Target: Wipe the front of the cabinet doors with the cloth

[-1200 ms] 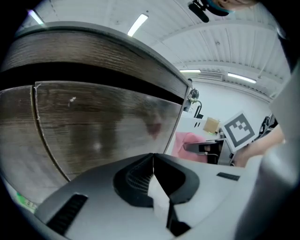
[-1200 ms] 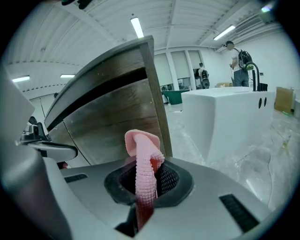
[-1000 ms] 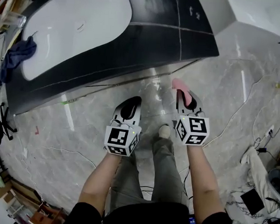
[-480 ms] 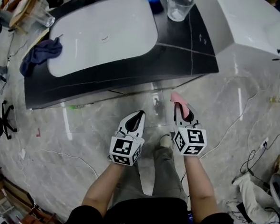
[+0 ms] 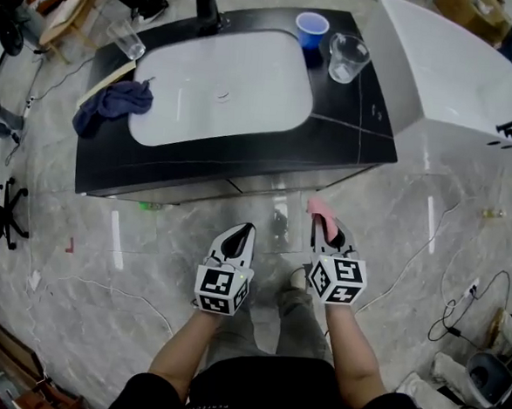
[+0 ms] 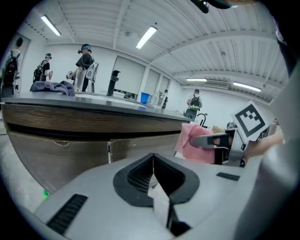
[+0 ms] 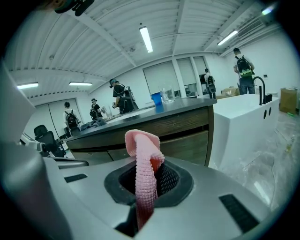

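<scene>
My right gripper (image 5: 327, 233) is shut on a pink cloth (image 5: 321, 209), which sticks up from between its jaws (image 7: 143, 159) and also shows pink in the left gripper view (image 6: 194, 140). My left gripper (image 5: 237, 239) is shut with nothing in it. Both are held low over the floor, a short way in front of the cabinet doors (image 6: 61, 152), wood-fronted panels under the dark counter (image 5: 242, 159). In the right gripper view the doors (image 7: 185, 140) lie straight ahead beyond the cloth.
A white sink basin (image 5: 220, 87) is set in the counter, with a dark blue rag (image 5: 110, 103), a blue cup (image 5: 311, 26) and two clear glasses (image 5: 347, 57) around it. A white tub (image 5: 448, 77) stands to the right. Cables cross the marble floor (image 5: 428, 246).
The head view has pulled back and tilted up, so the whole counter and sink now show. Both grippers sit lower in the picture, further from the cabinet, still gripping as before.
</scene>
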`<control>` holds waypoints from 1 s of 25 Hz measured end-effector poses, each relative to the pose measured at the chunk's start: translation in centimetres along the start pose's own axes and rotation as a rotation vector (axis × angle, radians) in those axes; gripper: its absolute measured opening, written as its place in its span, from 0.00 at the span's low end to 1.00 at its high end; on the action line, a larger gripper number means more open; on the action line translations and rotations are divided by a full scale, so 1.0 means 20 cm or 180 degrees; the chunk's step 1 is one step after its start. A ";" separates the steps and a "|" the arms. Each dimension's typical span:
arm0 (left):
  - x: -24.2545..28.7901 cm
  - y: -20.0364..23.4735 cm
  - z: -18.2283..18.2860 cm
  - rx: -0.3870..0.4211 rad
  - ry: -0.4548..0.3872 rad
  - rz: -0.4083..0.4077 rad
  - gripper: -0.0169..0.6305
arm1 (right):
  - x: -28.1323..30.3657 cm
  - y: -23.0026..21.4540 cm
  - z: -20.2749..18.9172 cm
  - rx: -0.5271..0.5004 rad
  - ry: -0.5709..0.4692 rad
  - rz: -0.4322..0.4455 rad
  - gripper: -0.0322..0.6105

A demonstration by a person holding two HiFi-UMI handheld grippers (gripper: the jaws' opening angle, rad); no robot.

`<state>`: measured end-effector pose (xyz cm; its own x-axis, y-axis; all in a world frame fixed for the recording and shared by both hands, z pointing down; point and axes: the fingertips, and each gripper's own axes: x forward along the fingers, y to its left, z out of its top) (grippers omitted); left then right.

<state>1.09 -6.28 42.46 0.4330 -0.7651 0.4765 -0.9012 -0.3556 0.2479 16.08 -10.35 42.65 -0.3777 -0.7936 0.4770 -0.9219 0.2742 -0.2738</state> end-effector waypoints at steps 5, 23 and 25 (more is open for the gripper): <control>-0.14 0.06 0.10 0.0038 -0.0097 0.0048 0.04 | -0.05 0.15 0.04 -0.0058 0.0025 0.0093 0.11; -0.54 0.20 0.40 0.0088 -0.0507 0.0258 0.04 | -0.17 0.66 0.23 -0.0452 -0.0015 0.0558 0.11; -0.57 0.21 0.43 0.0102 -0.0551 0.0251 0.04 | -0.18 0.71 0.25 -0.0509 -0.0021 0.0596 0.11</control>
<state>-7.79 -3.62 30.87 0.3537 -0.8712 0.3405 -0.9335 -0.3058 0.1873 4.79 -6.30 32.91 -0.5431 -0.7243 0.4247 -0.8381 0.4988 -0.2210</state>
